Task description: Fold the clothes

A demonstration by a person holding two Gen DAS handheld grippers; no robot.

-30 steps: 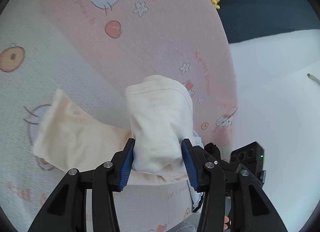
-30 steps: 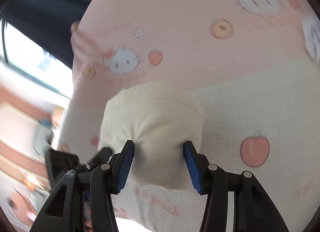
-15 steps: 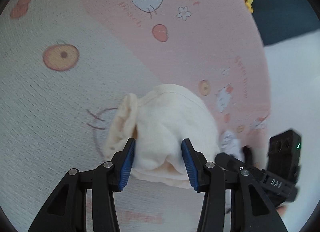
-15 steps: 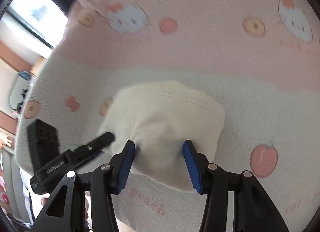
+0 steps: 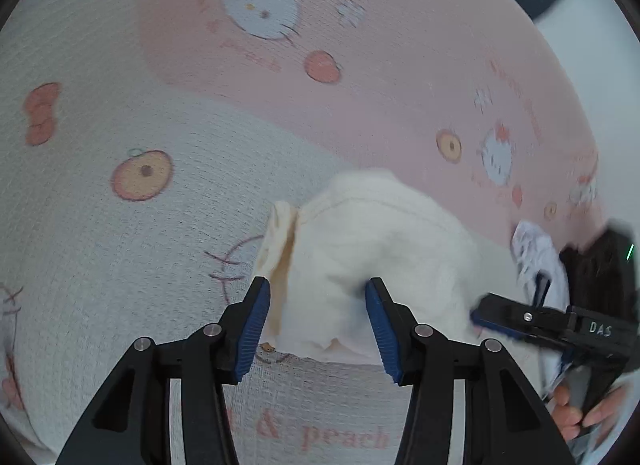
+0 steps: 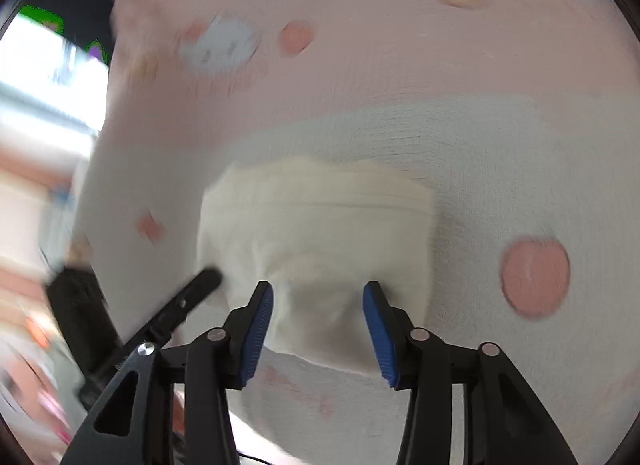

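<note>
Cream garment [image 5: 376, 249], folded, lies centre frame on the printed blanket [image 5: 120, 225]. Left gripper [image 5: 318, 319] is clamped on its near left end. Right gripper [image 6: 318, 321] is clamped on the right end, its jaws having just widened slightly.

The printed blanket [image 5: 120, 265] carries pink lettering "& peach" at about six o'clock in the left wrist view, below the blue pads. White letters "DAS" stand on the black arm of the right hand-held gripper [image 5: 600, 329] at four o'clock. Other pink script on the blanket, towards one o'clock, is too blurred to read. In the right wrist view nothing is legible.
</note>
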